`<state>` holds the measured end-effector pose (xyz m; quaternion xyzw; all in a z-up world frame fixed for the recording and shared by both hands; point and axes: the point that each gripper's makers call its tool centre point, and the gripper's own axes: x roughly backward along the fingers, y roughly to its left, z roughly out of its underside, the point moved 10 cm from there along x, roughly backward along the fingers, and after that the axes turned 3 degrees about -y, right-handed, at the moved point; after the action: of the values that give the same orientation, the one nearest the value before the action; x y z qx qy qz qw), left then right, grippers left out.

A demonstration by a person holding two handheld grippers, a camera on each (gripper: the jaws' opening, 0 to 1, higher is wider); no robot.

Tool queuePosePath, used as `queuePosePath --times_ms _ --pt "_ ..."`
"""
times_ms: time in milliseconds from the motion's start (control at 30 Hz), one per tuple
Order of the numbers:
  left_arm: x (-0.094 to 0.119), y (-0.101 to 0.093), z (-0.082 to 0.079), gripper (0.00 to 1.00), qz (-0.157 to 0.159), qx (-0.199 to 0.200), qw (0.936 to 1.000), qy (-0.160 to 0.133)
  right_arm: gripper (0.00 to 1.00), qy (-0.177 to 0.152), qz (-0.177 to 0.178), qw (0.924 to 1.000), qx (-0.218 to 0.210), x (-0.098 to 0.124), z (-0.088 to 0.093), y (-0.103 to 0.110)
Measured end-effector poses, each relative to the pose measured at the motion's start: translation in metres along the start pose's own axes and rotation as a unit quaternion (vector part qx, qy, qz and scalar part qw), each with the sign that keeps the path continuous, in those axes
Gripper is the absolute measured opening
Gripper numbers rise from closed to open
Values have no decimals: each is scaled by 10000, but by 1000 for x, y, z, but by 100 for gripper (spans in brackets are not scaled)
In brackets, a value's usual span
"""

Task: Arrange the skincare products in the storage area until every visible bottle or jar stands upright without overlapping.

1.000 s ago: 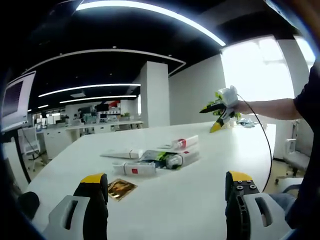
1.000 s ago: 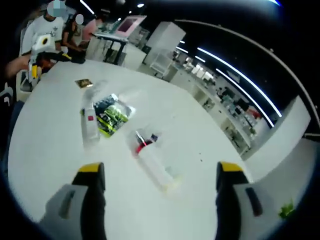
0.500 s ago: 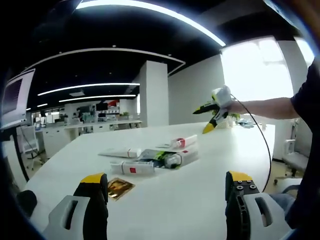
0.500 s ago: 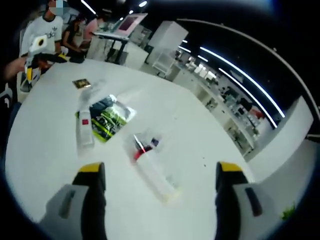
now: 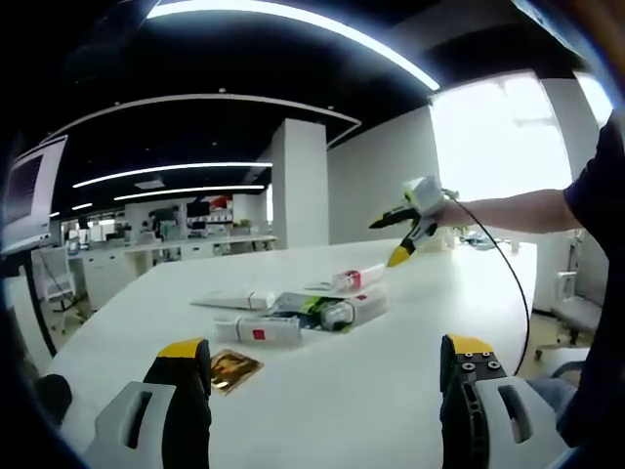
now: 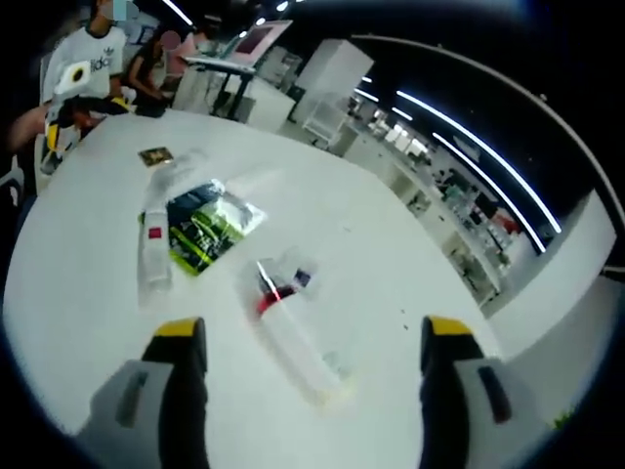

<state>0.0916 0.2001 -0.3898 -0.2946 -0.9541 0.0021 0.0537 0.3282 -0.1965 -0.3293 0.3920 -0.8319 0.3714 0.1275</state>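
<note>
Lying flat mid-bench, the skincare tubes (image 5: 312, 311) cluster beyond the left gripper (image 5: 327, 391), fingers spread, holding nothing. From the right gripper (image 6: 303, 376), fingers likewise spread, a red-capped tube (image 6: 288, 327) lies nearest; approach seems underway, so next comes lowering and pinching it.

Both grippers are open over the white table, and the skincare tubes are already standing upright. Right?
Not quite. Both grippers, left and right, are open over the table, but the tubes lie flat in a cluster, as the left gripper view shows.
</note>
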Motion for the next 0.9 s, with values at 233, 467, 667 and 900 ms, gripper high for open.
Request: queuePosePath --times_ms 233,467,667,900 --pt "0 -3 2 100 31 0 10000 34 92 26 -88 10000 -8 -12 0 0" --pt "0 -1 2 100 14 -4 10000 29 91 79 -184 9998 51 -23 -1 0" --pt "-1 -2 4 100 15 23 10000 50 90 115 -253 9996 80 -31 -2 -1" --pt "-3 -2 5 100 19 36 10000 53 88 149 -296 9994 103 -38 -1 -2"
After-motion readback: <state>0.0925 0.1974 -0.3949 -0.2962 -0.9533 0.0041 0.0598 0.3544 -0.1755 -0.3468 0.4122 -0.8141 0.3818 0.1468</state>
